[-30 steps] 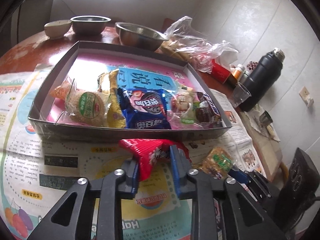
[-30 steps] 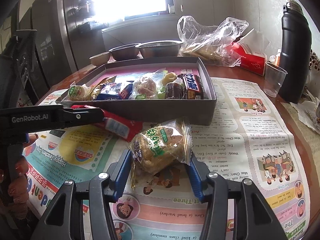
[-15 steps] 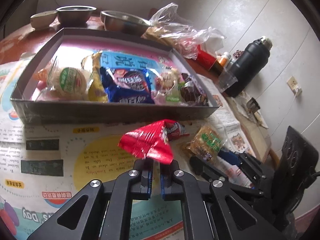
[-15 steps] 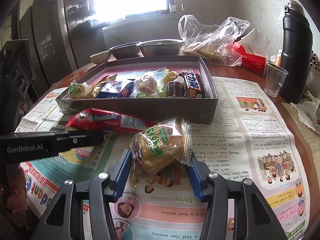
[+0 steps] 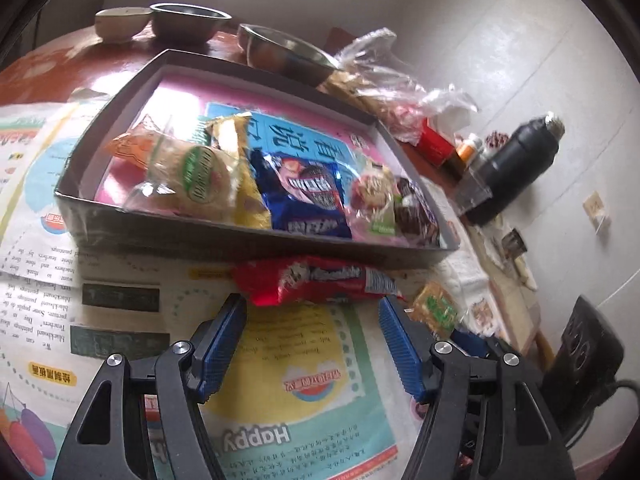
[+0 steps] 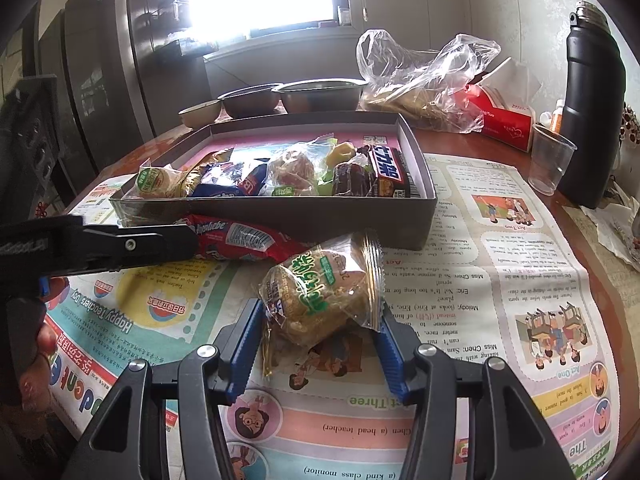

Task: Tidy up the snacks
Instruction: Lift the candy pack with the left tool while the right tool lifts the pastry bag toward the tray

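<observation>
A: Where was the red candy packet?

B: It lay on the printed newspaper that covered the worktop, just beside the near wall of the grey box, beyond the tips of the left gripper. The jaws of that gripper had just been opening and stood wide; the packet was ahead of them and the blue pads did not press on it.

A: And the right gripper?

B: Its jaws were closed about halfway on a clear-wrapped pastry with green lettering, one blue pad against each side of the wrapper. The pastry sat over the newspaper, near the front of the box and just beside the red packet.

A: What did the box hold?

B: A row of snacks along its near wall: another green-labelled pastry, a yellow packet, a blue biscuit packet, a wrapped bun and a chocolate bar.

A: Anything else on the worktop?

B: Beyond the box stood metal bowls, a clear plastic bag, a red tissue box, a plastic cup and a black flask.
</observation>
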A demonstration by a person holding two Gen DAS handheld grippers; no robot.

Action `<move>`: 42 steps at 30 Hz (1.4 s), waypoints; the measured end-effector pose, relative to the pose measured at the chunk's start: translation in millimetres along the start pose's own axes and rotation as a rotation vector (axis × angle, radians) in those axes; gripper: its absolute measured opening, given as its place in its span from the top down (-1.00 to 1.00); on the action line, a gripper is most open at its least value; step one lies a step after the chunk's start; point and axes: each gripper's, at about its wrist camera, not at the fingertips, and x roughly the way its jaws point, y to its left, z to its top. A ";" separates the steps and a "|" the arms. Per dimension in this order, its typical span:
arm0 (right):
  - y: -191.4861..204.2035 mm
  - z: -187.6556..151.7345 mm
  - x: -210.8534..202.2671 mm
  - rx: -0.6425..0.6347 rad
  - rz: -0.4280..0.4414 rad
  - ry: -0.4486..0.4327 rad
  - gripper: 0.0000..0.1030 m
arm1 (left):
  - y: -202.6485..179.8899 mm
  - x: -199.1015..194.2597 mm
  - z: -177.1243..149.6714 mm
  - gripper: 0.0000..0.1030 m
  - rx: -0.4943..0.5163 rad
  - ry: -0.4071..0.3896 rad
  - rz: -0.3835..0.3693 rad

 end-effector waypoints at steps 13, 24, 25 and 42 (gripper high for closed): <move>-2.4 1.5 1.9 -0.003 0.002 -0.016 -0.05 | 2.3 11.5 9.1 0.43 0.053 -0.023 0.074; -10.0 2.5 -0.7 0.035 0.015 -0.035 -0.01 | -11.8 0.5 2.6 0.70 0.104 -0.035 0.073; -10.4 3.1 -2.5 0.038 0.019 -0.041 -0.01 | -12.8 -1.0 2.8 0.70 0.104 -0.041 0.073; -7.3 8.6 -28.1 0.050 0.057 -0.101 0.19 | -25.9 -35.4 3.7 0.71 0.116 -0.099 0.055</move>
